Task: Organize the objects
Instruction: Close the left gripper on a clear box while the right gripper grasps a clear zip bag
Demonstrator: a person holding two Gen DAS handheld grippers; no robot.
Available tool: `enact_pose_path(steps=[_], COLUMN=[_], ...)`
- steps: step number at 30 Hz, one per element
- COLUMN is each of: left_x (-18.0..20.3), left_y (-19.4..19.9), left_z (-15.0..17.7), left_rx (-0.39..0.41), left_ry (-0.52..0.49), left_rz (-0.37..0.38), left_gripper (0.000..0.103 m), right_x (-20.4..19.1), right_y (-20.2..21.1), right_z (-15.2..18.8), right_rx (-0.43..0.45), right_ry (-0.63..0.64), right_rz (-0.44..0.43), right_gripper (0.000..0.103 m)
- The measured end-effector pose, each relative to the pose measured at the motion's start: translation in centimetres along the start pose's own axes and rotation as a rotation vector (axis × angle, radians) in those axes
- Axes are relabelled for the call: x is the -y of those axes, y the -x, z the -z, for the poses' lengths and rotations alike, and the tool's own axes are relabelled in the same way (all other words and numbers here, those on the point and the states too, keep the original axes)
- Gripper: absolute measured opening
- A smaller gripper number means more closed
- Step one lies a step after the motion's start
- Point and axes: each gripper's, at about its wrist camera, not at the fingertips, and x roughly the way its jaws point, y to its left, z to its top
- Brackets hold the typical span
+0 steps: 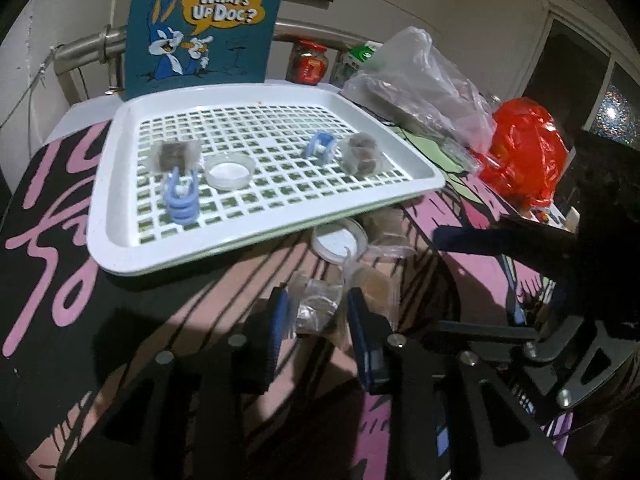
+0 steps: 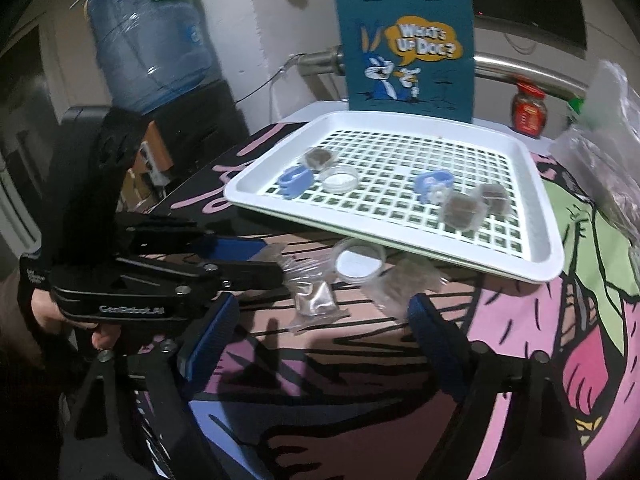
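Observation:
A white slotted tray (image 1: 120,216) (image 2: 536,256) holds two blue clips (image 1: 181,200) (image 1: 320,146), a clear round dish (image 1: 230,169) and two clear packets of brown pieces (image 1: 173,154) (image 1: 362,154). In front of the tray lie another clear dish (image 1: 339,240) (image 2: 358,264) and several clear packets (image 1: 386,228) (image 2: 404,286). My left gripper (image 1: 320,316) (image 2: 280,264) is shut on one clear packet (image 1: 316,306) (image 2: 314,300) low over the table. My right gripper (image 2: 324,340) stands open just short of the packets, with nothing between its fingers.
A blue cartoon bag (image 1: 204,24) stands behind the tray with a red-lidded jar (image 1: 307,62) beside it. Crumpled clear plastic (image 1: 420,88) and a red plastic bag (image 1: 524,148) lie to the right. A water bottle (image 2: 148,44) stands at the far left.

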Motion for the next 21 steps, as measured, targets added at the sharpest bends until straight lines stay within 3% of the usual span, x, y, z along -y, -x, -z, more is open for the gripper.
enact_pose_path(steps=[2, 6, 12, 18, 21], left_x=[0.4, 0.4, 0.2, 0.3, 0.2], left_y=[0.0, -0.5, -0.5, -0.5, -0.5], left_z=[0.2, 0.3, 0.2, 0.2, 0.3], left_rx=[-0.003, -0.015, -0.021, -0.02, -0.02], left_ry=[-0.018, -0.035, -0.041, -0.059, -0.056], left_rz=[0.003, -0.005, 0.007, 0.003, 0.01], left_gripper=[0.03, 0.029, 0.029, 0.028, 0.028], right_x=[-0.2, -0.7, -0.9, -0.3, -0.1], right_y=[-0.3, -1.3, -2.5, -3.7, -3.5], right_z=[0.2, 0.4, 0.1, 0.0, 0.2], right_rx=[-0.011, -0.058, -0.091, -0.132, -0.13], right_ry=[0.006, 0.038, 0.096, 0.106, 0.1], right_rz=[-0.015, -0.023, -0.006, -0.012, -0.02], right_gripper=[0.076, 0.053, 0.051, 0.033, 0.031])
